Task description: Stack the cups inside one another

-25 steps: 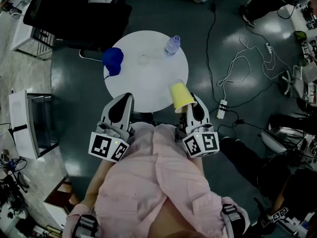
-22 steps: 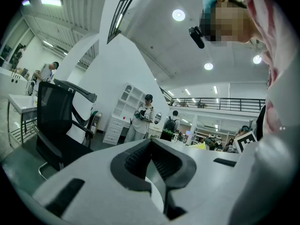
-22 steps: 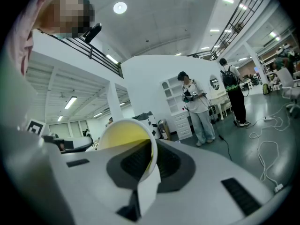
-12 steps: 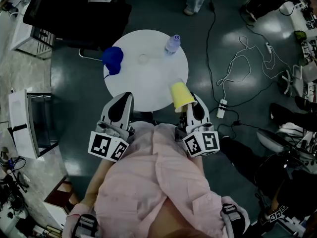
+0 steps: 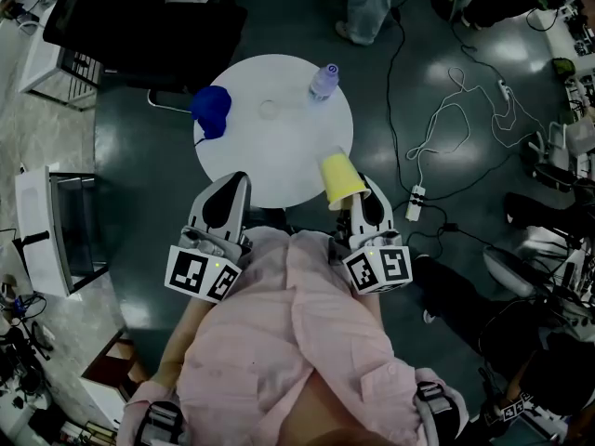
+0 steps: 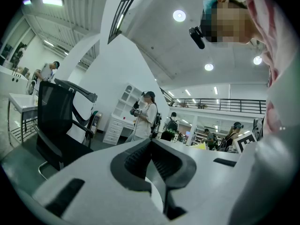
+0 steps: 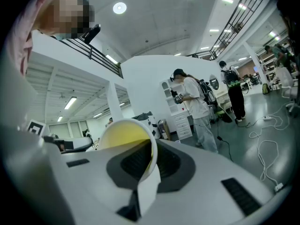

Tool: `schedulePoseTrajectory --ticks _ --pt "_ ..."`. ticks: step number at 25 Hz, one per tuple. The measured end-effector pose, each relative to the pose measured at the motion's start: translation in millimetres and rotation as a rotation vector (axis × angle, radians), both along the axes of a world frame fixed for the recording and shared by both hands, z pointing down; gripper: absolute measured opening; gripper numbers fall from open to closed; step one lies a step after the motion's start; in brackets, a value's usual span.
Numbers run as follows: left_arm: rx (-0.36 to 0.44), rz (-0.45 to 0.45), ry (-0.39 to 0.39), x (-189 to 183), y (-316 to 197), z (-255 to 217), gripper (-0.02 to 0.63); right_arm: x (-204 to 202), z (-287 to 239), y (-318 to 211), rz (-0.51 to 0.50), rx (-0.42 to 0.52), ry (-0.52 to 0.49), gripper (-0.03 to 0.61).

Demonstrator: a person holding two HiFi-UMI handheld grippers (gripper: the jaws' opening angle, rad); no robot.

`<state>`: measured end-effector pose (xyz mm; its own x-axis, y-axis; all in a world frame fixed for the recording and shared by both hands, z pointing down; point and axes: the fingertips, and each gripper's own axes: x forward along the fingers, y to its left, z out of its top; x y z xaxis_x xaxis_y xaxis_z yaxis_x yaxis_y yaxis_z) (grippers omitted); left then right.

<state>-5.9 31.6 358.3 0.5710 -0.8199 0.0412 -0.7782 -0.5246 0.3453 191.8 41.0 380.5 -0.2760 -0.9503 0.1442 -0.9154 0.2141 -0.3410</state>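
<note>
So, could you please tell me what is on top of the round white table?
A blue cup, a clear bottle and a faint clear ring, maybe a cup. The right claw holds a yellow cup over the near edge, hiding that part.

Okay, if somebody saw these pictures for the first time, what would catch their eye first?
The yellow cup stands out most: the right gripper is shut on its wall, holding it over the near edge of the round white table. Next comes the blue cup at the table's left edge, then the clear bottle on its far side.
</note>
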Motion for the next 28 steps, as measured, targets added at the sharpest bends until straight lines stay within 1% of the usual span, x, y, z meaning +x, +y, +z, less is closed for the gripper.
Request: schedulePoseTrajectory --ticks 28 --pt "0.000 -0.010 0.017 -2.7 -1.0 0.1 0.018 -0.4 0.8 -1.4 0.001 -0.004 0.003 0.038"
